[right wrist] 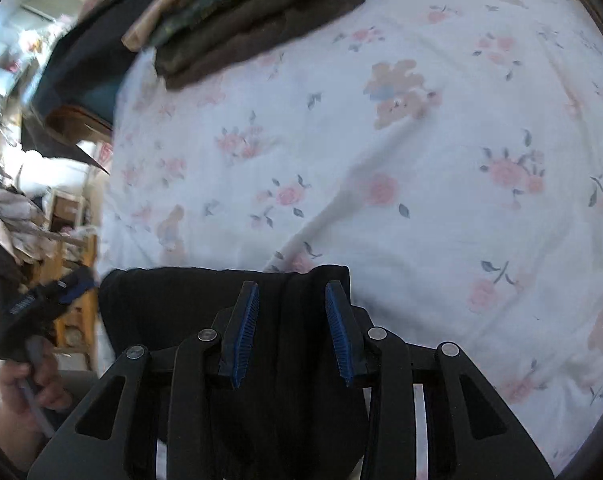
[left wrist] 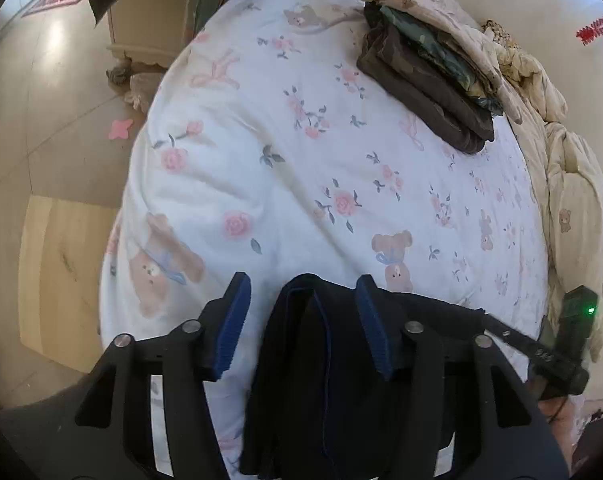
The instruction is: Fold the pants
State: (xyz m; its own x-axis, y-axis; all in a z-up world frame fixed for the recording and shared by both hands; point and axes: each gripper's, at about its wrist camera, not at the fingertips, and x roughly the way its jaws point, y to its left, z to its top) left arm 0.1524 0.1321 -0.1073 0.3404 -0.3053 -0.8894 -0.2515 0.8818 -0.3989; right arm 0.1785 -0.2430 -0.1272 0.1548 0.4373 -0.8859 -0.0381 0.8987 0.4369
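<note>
Both grippers spread, nothing pinched: left gripper [left wrist: 301, 292] and right gripper [right wrist: 292, 298] each straddling a bunched edge of the black pants [left wrist: 313, 364] at the near end of the floral bed sheet [left wrist: 301, 140]. Best to close on all layers at once, lift level, keep edges aligned (folded stack [left wrist: 425, 80] well apart, no interference).

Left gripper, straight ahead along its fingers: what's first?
The bunched black pants between the left gripper's open jaws; past them probably the white floral bedsheet. Depth is unclear.
</note>
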